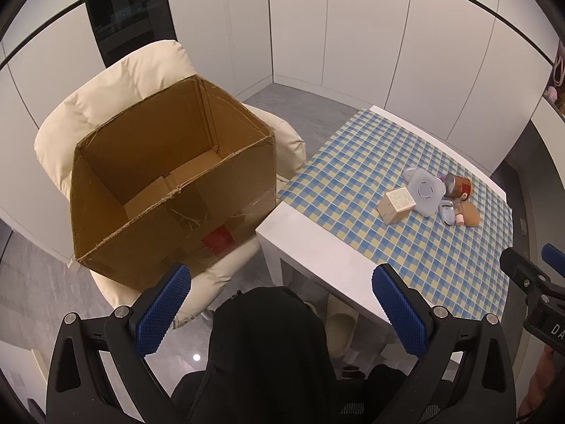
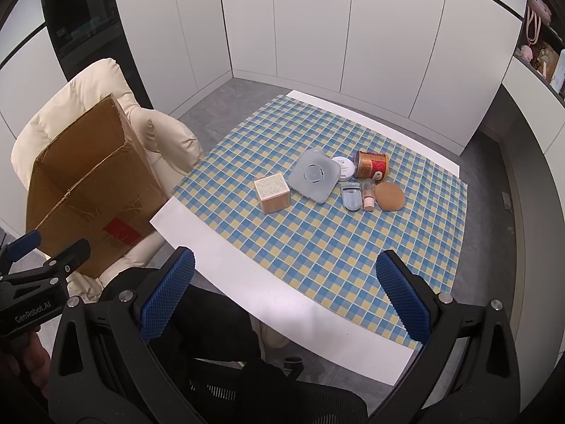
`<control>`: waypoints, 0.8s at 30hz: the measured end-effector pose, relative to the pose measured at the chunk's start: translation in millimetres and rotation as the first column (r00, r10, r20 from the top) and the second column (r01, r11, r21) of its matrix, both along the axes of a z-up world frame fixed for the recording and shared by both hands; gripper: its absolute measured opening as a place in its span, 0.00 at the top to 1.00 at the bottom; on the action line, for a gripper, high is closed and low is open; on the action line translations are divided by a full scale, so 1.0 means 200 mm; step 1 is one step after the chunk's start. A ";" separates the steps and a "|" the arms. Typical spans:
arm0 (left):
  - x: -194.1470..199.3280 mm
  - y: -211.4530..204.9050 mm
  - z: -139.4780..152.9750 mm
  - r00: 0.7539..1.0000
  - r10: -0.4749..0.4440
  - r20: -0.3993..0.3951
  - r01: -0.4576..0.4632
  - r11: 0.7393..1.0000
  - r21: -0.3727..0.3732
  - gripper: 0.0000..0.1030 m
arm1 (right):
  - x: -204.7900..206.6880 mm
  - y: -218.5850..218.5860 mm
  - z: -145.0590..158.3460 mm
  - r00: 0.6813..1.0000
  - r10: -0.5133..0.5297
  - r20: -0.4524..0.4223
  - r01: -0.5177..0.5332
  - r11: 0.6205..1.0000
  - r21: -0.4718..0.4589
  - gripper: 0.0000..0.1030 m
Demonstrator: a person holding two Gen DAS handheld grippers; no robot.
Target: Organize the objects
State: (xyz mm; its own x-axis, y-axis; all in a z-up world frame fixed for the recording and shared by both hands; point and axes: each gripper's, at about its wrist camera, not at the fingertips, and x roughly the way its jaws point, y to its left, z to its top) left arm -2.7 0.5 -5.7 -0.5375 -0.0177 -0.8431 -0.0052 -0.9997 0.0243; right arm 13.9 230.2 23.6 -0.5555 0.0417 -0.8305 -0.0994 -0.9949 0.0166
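Observation:
A cluster of small items lies on the checked tablecloth [image 2: 317,247]: a tan cube box [image 2: 272,193], a translucent square container [image 2: 313,175], a white round compact [image 2: 344,168], a red-gold can [image 2: 371,165] on its side, a pale blue case [image 2: 351,196], a small pink bottle [image 2: 368,199] and a brown sponge [image 2: 389,196]. An open, empty cardboard box [image 1: 169,180] sits on a cream armchair [image 1: 116,92] left of the table. My left gripper [image 1: 282,307] hangs open near the box, over dark-clothed legs. My right gripper [image 2: 286,293] stands open above the table's near edge, nothing between its fingers.
The white table [image 2: 247,282] has its near edge bare of cloth. White cabinet walls ring the room. A dark window panel [image 1: 123,10] stands behind the armchair. Shelves with pink items [image 2: 540,46] are at far right. A beige slipper [image 1: 339,325] lies under the table.

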 end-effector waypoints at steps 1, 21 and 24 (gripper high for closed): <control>0.00 0.00 0.00 1.000 0.002 -0.002 -0.002 1.000 0.000 0.01 | 0.00 0.00 0.00 1.000 -0.001 0.001 0.001 1.000 -0.001 0.00; 0.00 -0.02 0.01 1.000 0.009 -0.008 -0.009 1.000 -0.004 0.01 | 0.00 0.00 0.00 1.000 0.000 0.003 0.000 1.000 0.000 0.00; 0.00 -0.02 0.02 1.000 0.011 -0.011 -0.011 1.000 -0.002 0.01 | 0.00 0.00 -0.01 1.000 -0.002 0.001 0.002 1.000 0.000 0.00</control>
State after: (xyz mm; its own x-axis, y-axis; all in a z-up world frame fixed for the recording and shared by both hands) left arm -3.0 -3.6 -2.1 -0.5467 -0.0256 -0.8369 0.0064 -0.9996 0.0264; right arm 13.6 230.2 22.5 -0.5542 0.0429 -0.8313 -0.1014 -0.9947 0.0162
